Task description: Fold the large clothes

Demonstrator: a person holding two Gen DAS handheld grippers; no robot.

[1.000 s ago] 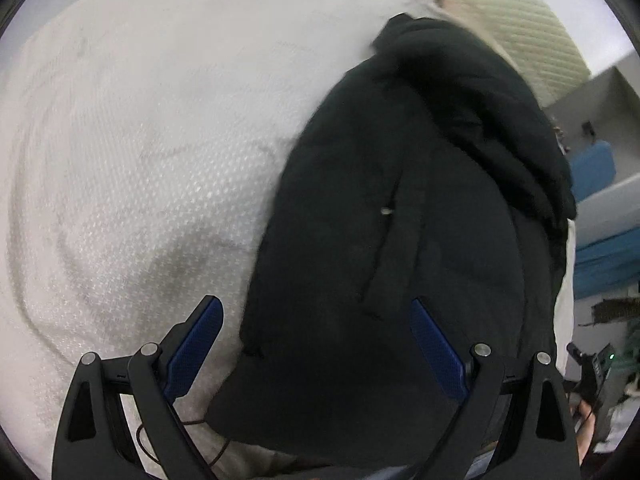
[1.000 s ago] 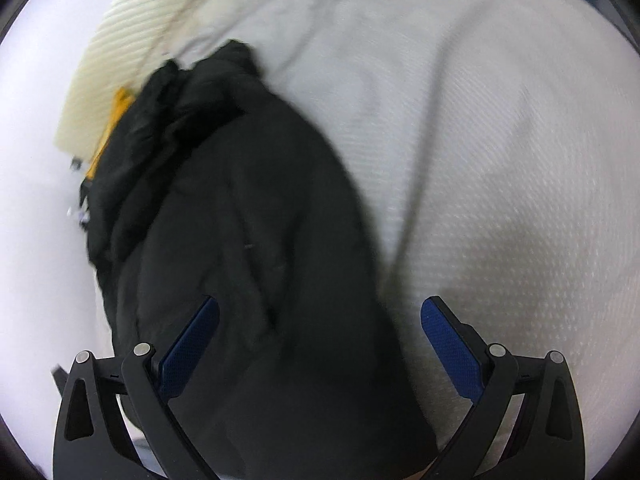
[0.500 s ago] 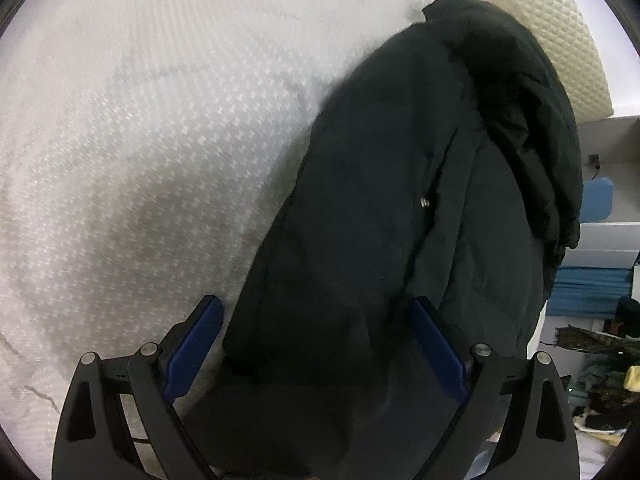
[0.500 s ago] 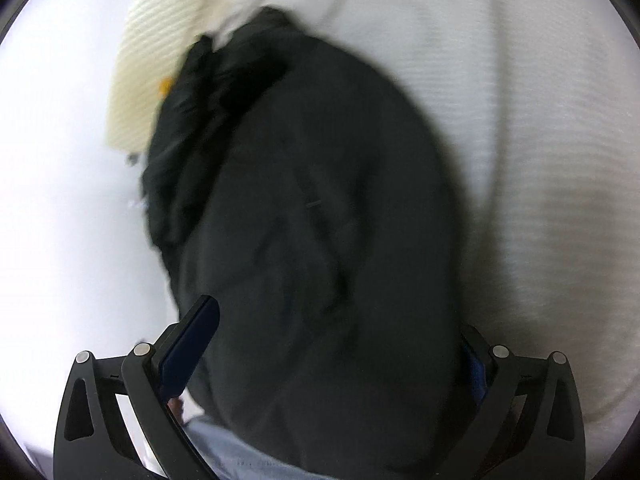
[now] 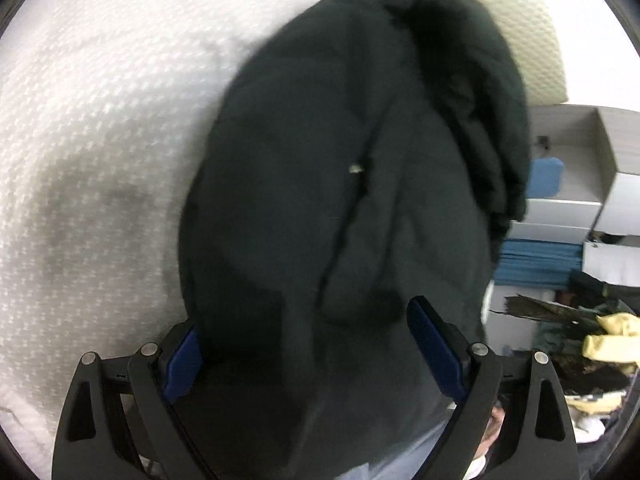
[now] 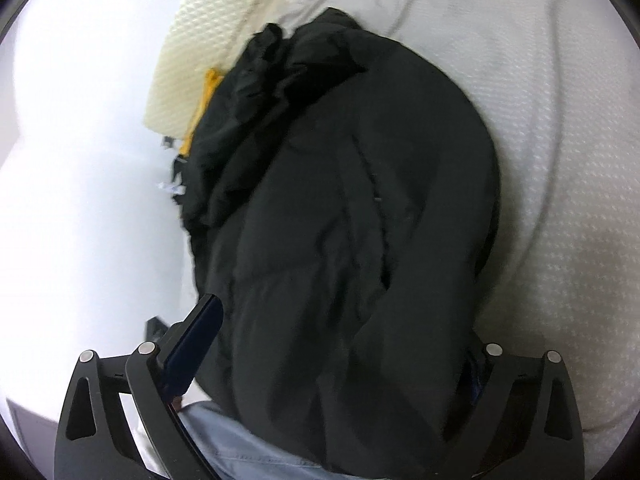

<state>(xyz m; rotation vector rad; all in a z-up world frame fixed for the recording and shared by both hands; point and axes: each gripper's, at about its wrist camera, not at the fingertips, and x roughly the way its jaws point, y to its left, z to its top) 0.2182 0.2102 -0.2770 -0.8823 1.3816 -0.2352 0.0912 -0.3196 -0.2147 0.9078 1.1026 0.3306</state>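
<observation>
White textured bedspread, cream quilted pillow, stacked blue fabric.

Black jacket on white dimple-textured bedcover; tongs black, blue-padded.

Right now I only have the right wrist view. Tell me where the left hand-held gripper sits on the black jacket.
Observer: The left hand-held gripper is wide open, and the near edge of the black jacket lies between its fingers.
Operator: Say what lies past the jacket on that side.
Observer: Grey shelving with a blue stack under it.
Operator: Name anything lower down there.
Observer: A dark heap of clutter with a yellow cloth on it.
</observation>
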